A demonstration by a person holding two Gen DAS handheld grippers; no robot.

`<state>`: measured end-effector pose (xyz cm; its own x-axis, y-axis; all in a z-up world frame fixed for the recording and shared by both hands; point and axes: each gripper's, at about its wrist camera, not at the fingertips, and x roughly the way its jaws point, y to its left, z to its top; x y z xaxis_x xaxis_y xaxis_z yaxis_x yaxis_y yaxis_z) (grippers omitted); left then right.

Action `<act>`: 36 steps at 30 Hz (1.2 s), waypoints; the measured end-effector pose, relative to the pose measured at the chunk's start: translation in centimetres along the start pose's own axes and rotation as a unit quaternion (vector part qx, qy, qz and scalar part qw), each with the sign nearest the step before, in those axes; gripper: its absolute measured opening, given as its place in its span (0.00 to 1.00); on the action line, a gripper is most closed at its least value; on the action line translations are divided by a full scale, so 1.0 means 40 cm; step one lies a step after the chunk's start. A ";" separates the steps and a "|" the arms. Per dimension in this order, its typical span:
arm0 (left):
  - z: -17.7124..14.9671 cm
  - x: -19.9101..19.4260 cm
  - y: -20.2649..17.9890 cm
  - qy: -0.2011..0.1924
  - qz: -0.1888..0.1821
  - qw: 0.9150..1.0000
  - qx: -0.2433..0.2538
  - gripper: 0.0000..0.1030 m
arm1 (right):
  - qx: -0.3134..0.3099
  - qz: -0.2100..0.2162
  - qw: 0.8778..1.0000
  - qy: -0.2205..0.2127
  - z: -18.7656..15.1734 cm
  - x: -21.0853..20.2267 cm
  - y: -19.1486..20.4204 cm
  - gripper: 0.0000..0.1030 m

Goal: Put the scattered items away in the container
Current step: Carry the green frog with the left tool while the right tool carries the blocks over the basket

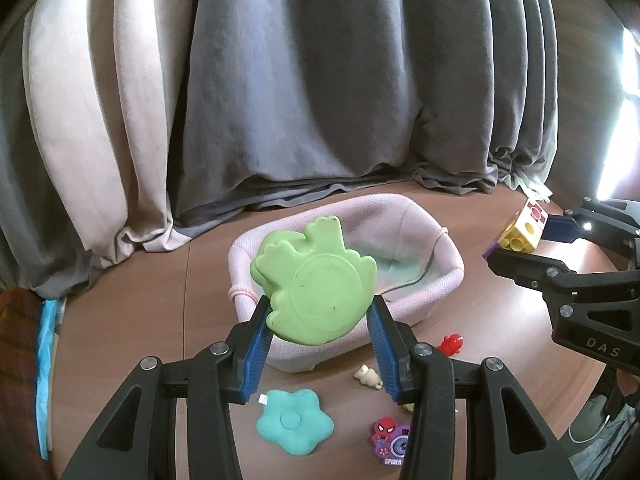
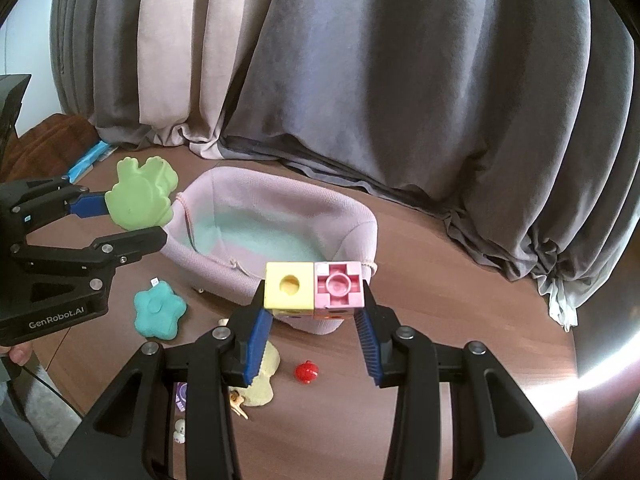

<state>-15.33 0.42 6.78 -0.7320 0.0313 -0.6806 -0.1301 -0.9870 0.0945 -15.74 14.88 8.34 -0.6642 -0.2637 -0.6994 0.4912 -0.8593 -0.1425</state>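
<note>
My left gripper [image 1: 320, 312] is shut on a green frog-shaped mould [image 1: 314, 280], held in the air just in front of the pink knitted basket [image 1: 440, 276]. My right gripper [image 2: 316, 312] is shut on a block of yellow and pink toy bricks [image 2: 316, 286], held over the basket's [image 2: 280, 200] near rim. In the right wrist view the green mould [image 2: 138, 198] hangs at the basket's left end, with the left gripper [image 2: 132, 220] on it. From the left wrist view the brick block [image 1: 522, 228] shows at far right in the right gripper [image 1: 516, 240]. The basket's inside looks bare with a teal bottom.
On the brown table lie a teal flower cushion [image 1: 294, 420], a small cream figure [image 1: 368, 377], a red toy [image 1: 451, 343], a purple Spider-Man camera toy [image 1: 390, 442] and a pale yellow piece [image 2: 264, 380]. Grey and pink curtains [image 1: 320, 80] hang behind the table.
</note>
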 end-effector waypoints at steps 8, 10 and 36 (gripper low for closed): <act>0.022 0.027 0.013 0.004 0.002 1.000 -0.001 0.42 | 0.004 0.000 1.000 0.003 0.030 0.025 -0.014 0.36; 0.028 0.031 0.017 0.005 0.004 1.000 -0.001 0.42 | 0.003 -0.001 1.000 0.005 0.035 0.034 -0.017 0.36; 0.083 0.153 0.042 0.044 0.001 0.999 -0.001 0.42 | 0.003 0.021 0.999 0.044 0.082 0.173 -0.021 0.36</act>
<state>-22.25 -0.51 5.18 -0.6706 0.0147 -0.7417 -0.1262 -0.9875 0.0946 -22.61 12.33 5.92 -0.5904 -0.2597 -0.7642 0.5139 -0.8510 -0.1078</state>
